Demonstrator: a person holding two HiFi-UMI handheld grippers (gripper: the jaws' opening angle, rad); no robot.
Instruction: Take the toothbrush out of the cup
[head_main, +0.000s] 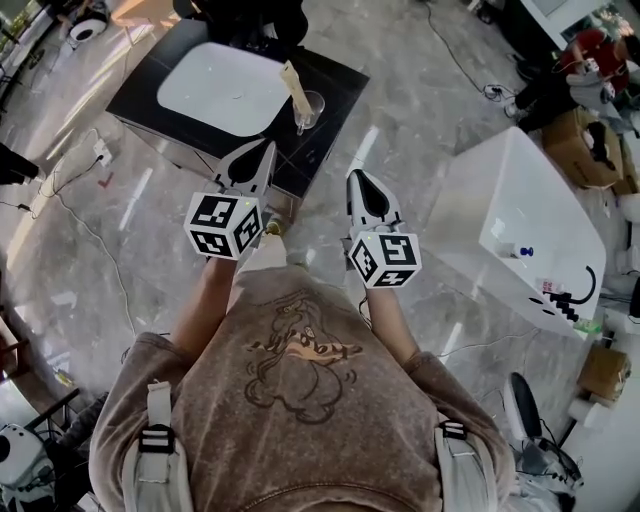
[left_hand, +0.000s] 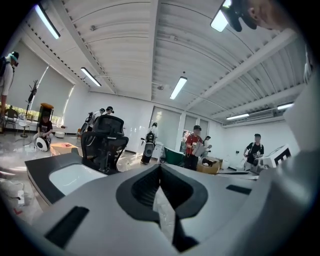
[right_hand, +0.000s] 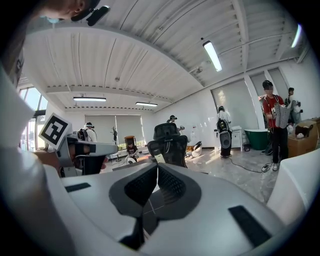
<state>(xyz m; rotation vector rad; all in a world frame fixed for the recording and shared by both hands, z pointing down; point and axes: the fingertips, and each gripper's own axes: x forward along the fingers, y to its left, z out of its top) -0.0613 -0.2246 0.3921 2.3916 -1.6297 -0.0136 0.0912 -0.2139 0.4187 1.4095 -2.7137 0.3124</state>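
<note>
Toothbrush (head_main: 293, 85) stands tilted in cup (head_main: 312, 108), ahead; left gripper (head_main: 264, 150) is nearer than right gripper (head_main: 358, 180); both have jaws together, empty.

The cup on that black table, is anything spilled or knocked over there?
Nothing stands out. The cup stands upright near the edge of the black table, beside the white basin, with the toothbrush leaning inside it; no spill shows.

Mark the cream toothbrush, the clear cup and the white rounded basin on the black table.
cream toothbrush (head_main: 293, 85), head view, middle of its handle.
clear cup (head_main: 317, 108), head view, right wall.
white rounded basin (head_main: 220, 88), head view, bare centre.
</note>
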